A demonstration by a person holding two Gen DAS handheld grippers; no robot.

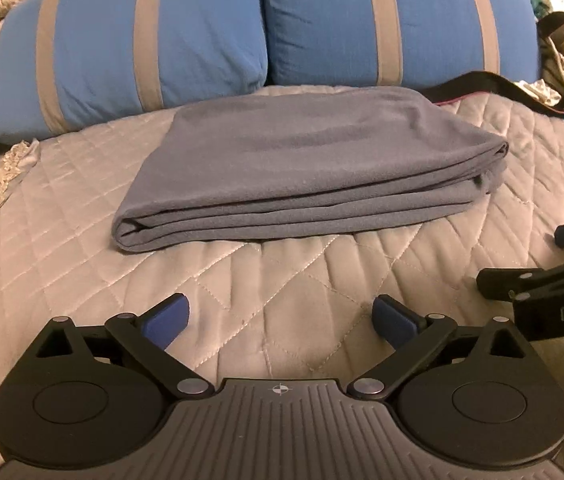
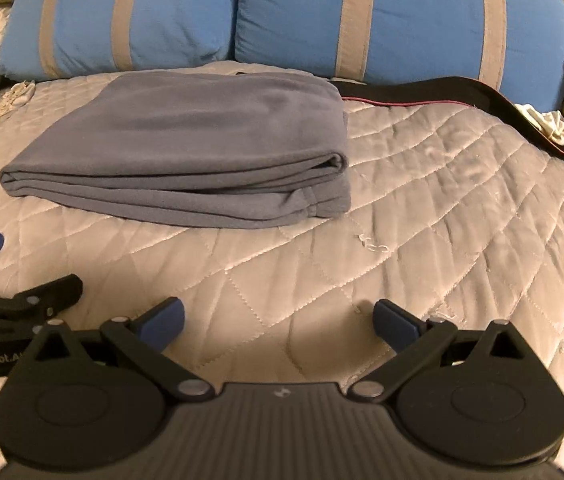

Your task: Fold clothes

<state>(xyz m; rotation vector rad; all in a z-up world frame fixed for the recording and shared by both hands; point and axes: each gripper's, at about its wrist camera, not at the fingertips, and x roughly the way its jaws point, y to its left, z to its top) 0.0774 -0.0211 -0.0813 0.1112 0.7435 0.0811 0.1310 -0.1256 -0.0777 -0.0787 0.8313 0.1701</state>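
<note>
The left claw [image 1: 282,314] stands wide open with nothing between its blue pads, hovering over the quilted bed [image 1: 61,248]; the right claw [image 2: 277,314] is likewise open and empty. The folded grey garment [image 1: 282,168] lies ahead of both, mid-frame in the left view, upper left in the right view. Its long axis runs left to right across the frame. I judge the left claw nearer its middle, the right nearer its right-hand end.

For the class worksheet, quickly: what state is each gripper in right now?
Left gripper: open, fingers wide apart, holding nothing.
Right gripper: open, holding nothing.
</note>
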